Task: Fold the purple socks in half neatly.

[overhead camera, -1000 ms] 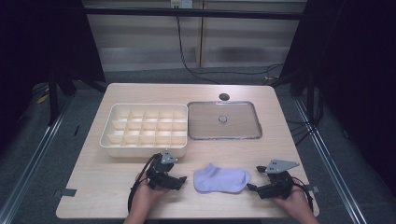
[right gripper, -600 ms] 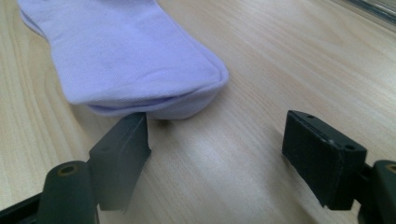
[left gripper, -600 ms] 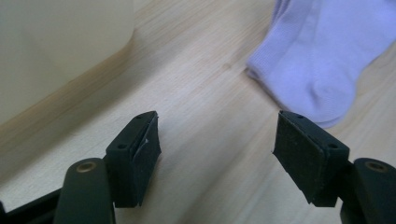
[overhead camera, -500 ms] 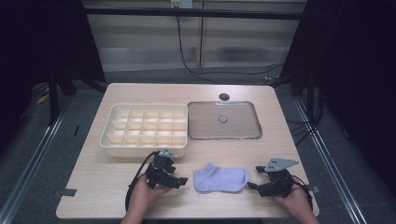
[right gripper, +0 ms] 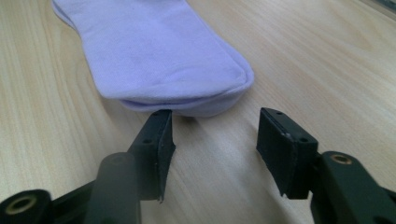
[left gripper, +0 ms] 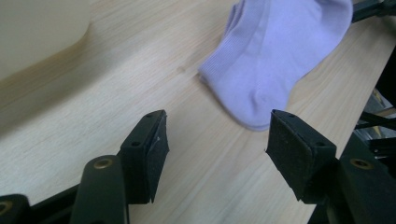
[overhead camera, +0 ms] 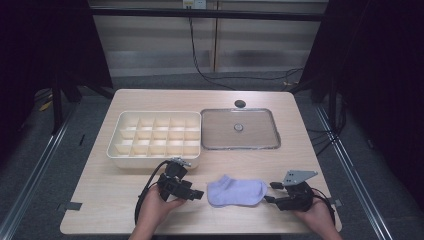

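A lavender sock [overhead camera: 236, 192] lies flat on the wooden table near its front edge. To its left, a hand holds my left gripper [overhead camera: 199, 194], which points at it. In the left gripper view the jaws [left gripper: 219, 128] stand apart over bare wood, and the sock's cuff end [left gripper: 275, 56] lies just beyond them. My right gripper [overhead camera: 270, 192] faces the sock's other end. Its jaws [right gripper: 215, 126] are apart too, with the toe end [right gripper: 154, 51] right ahead of the tips. Both pairs of jaws have just been closing, with nothing between them.
A cream tray [overhead camera: 155, 161] with several compartments stands behind the left gripper. A clear lid [overhead camera: 220, 132] with a small knob lies to the tray's right. A dark round hole [overhead camera: 240, 103] sits near the far edge. The table's front edge is close below both hands.
My left gripper has risen a little and come nearer the sock. The right hand has stayed where it was. The sock has not moved.
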Demonstrator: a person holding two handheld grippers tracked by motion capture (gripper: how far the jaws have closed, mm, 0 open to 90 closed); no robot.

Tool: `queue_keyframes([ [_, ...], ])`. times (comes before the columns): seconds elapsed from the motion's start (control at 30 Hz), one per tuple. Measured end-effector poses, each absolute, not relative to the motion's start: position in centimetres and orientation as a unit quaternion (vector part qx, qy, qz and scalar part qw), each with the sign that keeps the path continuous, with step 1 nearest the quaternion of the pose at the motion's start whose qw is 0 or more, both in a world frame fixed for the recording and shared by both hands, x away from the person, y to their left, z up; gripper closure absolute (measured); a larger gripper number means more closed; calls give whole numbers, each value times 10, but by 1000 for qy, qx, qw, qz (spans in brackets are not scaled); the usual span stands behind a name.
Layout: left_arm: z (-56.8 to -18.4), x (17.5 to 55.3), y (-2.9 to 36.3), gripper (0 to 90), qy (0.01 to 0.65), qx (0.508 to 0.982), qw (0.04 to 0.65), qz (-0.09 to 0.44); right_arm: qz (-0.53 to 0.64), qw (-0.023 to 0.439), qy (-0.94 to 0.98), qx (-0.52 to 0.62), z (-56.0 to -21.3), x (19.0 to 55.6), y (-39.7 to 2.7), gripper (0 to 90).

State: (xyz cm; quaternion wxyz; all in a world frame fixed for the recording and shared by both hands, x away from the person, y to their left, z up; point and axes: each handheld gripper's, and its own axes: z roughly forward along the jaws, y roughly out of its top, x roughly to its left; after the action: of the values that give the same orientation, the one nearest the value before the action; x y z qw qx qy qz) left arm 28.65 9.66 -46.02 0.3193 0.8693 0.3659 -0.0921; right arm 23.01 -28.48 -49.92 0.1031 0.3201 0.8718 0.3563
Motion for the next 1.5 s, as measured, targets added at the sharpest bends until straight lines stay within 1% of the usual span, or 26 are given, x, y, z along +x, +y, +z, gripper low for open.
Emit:
queue_keyframes([
  [0.1,-461,288,92,378,365,871,316,-95,357,100,871,322,-499,232,-285,500],
  [0.17,-461,290,91,379,368,871,310,-99,357,99,872,320,-498,232,-284,540],
  [0.2,-462,291,90,379,370,871,307,-101,357,99,872,320,-498,232,-284,540],
  [0.23,-462,291,90,390,370,870,308,-105,357,95,873,319,-496,232,-284,564],
  [0.33,-462,294,88,403,384,866,303,-107,355,92,874,318,-496,232,-284,584],
  [0.4,-462,297,87,417,380,869,298,-107,353,90,876,316,-495,232,-285,629],
  [0.43,-462,297,84,425,392,862,303,-109,352,90,877,316,-495,232,-285,643],
  [0.5,-461,299,82,432,381,870,294,-110,351,84,877,317,-494,231,-285,688],
  [0.53,-461,299,80,432,385,867,297,-112,351,84,877,317,-494,231,-285,688],
  [0.57,-461,301,77,437,381,869,294,-112,344,84,880,316,-493,231,-284,720],
  [0.7,-461,304,73,441,385,869,287,-119,336,86,884,314,-492,230,-283,777],
  [0.83,-463,306,69,443,389,869,280,-126,336,84,884,313,-492,230,-283,810],
  [0.9,-464,308,66,449,387,870,276,-127,332,80,887,310,-492,229,-281,849],
  [1.07,-468,310,63,454,395,868,269,-136,333,75,888,307,-493,230,-281,880],
  [1.3,-472,314,58,472,405,864,264,-138,334,77,888,308,-493,230,-281,878],
  [1.5,-474,317,53,496,401,866,264,-138,337,74,885,312,-493,231,-280,878],
])
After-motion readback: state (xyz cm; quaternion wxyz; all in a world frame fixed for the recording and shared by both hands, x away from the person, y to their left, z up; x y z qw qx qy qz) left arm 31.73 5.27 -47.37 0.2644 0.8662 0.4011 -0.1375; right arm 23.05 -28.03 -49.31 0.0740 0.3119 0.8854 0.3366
